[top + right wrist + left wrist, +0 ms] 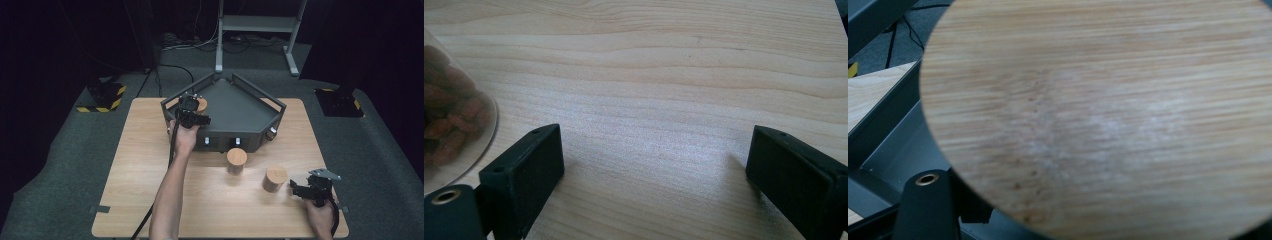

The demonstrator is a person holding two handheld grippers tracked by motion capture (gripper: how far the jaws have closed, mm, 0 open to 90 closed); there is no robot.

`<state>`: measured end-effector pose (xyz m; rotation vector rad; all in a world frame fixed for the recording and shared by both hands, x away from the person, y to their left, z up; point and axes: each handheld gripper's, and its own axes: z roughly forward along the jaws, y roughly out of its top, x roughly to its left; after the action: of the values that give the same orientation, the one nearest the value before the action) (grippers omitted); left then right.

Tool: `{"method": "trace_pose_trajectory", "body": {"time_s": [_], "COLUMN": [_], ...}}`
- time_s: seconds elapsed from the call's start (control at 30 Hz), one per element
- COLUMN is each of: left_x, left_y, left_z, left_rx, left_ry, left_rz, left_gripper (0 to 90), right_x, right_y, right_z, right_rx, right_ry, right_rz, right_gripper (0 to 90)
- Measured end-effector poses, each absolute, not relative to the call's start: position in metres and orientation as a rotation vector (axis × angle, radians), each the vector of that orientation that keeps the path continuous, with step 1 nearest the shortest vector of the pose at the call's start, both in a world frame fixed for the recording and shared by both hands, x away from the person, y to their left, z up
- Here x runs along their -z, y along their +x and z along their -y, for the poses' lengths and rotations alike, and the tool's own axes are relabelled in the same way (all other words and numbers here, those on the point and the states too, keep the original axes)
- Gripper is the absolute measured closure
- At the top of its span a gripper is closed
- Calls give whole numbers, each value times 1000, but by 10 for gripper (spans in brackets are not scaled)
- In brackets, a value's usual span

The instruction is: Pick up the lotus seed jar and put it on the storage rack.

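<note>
While two jars (236,160) stand nearby, left gripper (192,114) grips lidded jar (1108,115).

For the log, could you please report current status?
Left gripper shut on wooden-lidded jar over dark tray. Right gripper open, beside glass jar. Nothing blocking.

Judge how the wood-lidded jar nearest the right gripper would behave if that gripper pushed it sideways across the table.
The jar stands upright on a flat base, so it would probably slide rather than roll. Its clear wall looks smooth and hard, perhaps glass, so likely slippery and breakable. It seems well filled with brown dried fruit, which should steady it, though a high push might tip it.
</note>
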<state>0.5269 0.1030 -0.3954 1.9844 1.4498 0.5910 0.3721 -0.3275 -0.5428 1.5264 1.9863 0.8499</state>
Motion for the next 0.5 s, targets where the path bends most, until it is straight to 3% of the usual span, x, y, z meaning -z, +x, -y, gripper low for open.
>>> {"method": "trace_pose_trajectory", "body": {"time_s": [0.5], "left_x": [399], "left_y": [526], "left_z": [-105], "left_rx": [-596], "left_ry": [2001], "left_rz": [-1410], "left_gripper": [254], "right_x": [543], "right_y": [372], "right_z": [327], "right_rx": [-850], "right_ry": [1527], "right_rz": [-1985], "right_gripper": [82]}}
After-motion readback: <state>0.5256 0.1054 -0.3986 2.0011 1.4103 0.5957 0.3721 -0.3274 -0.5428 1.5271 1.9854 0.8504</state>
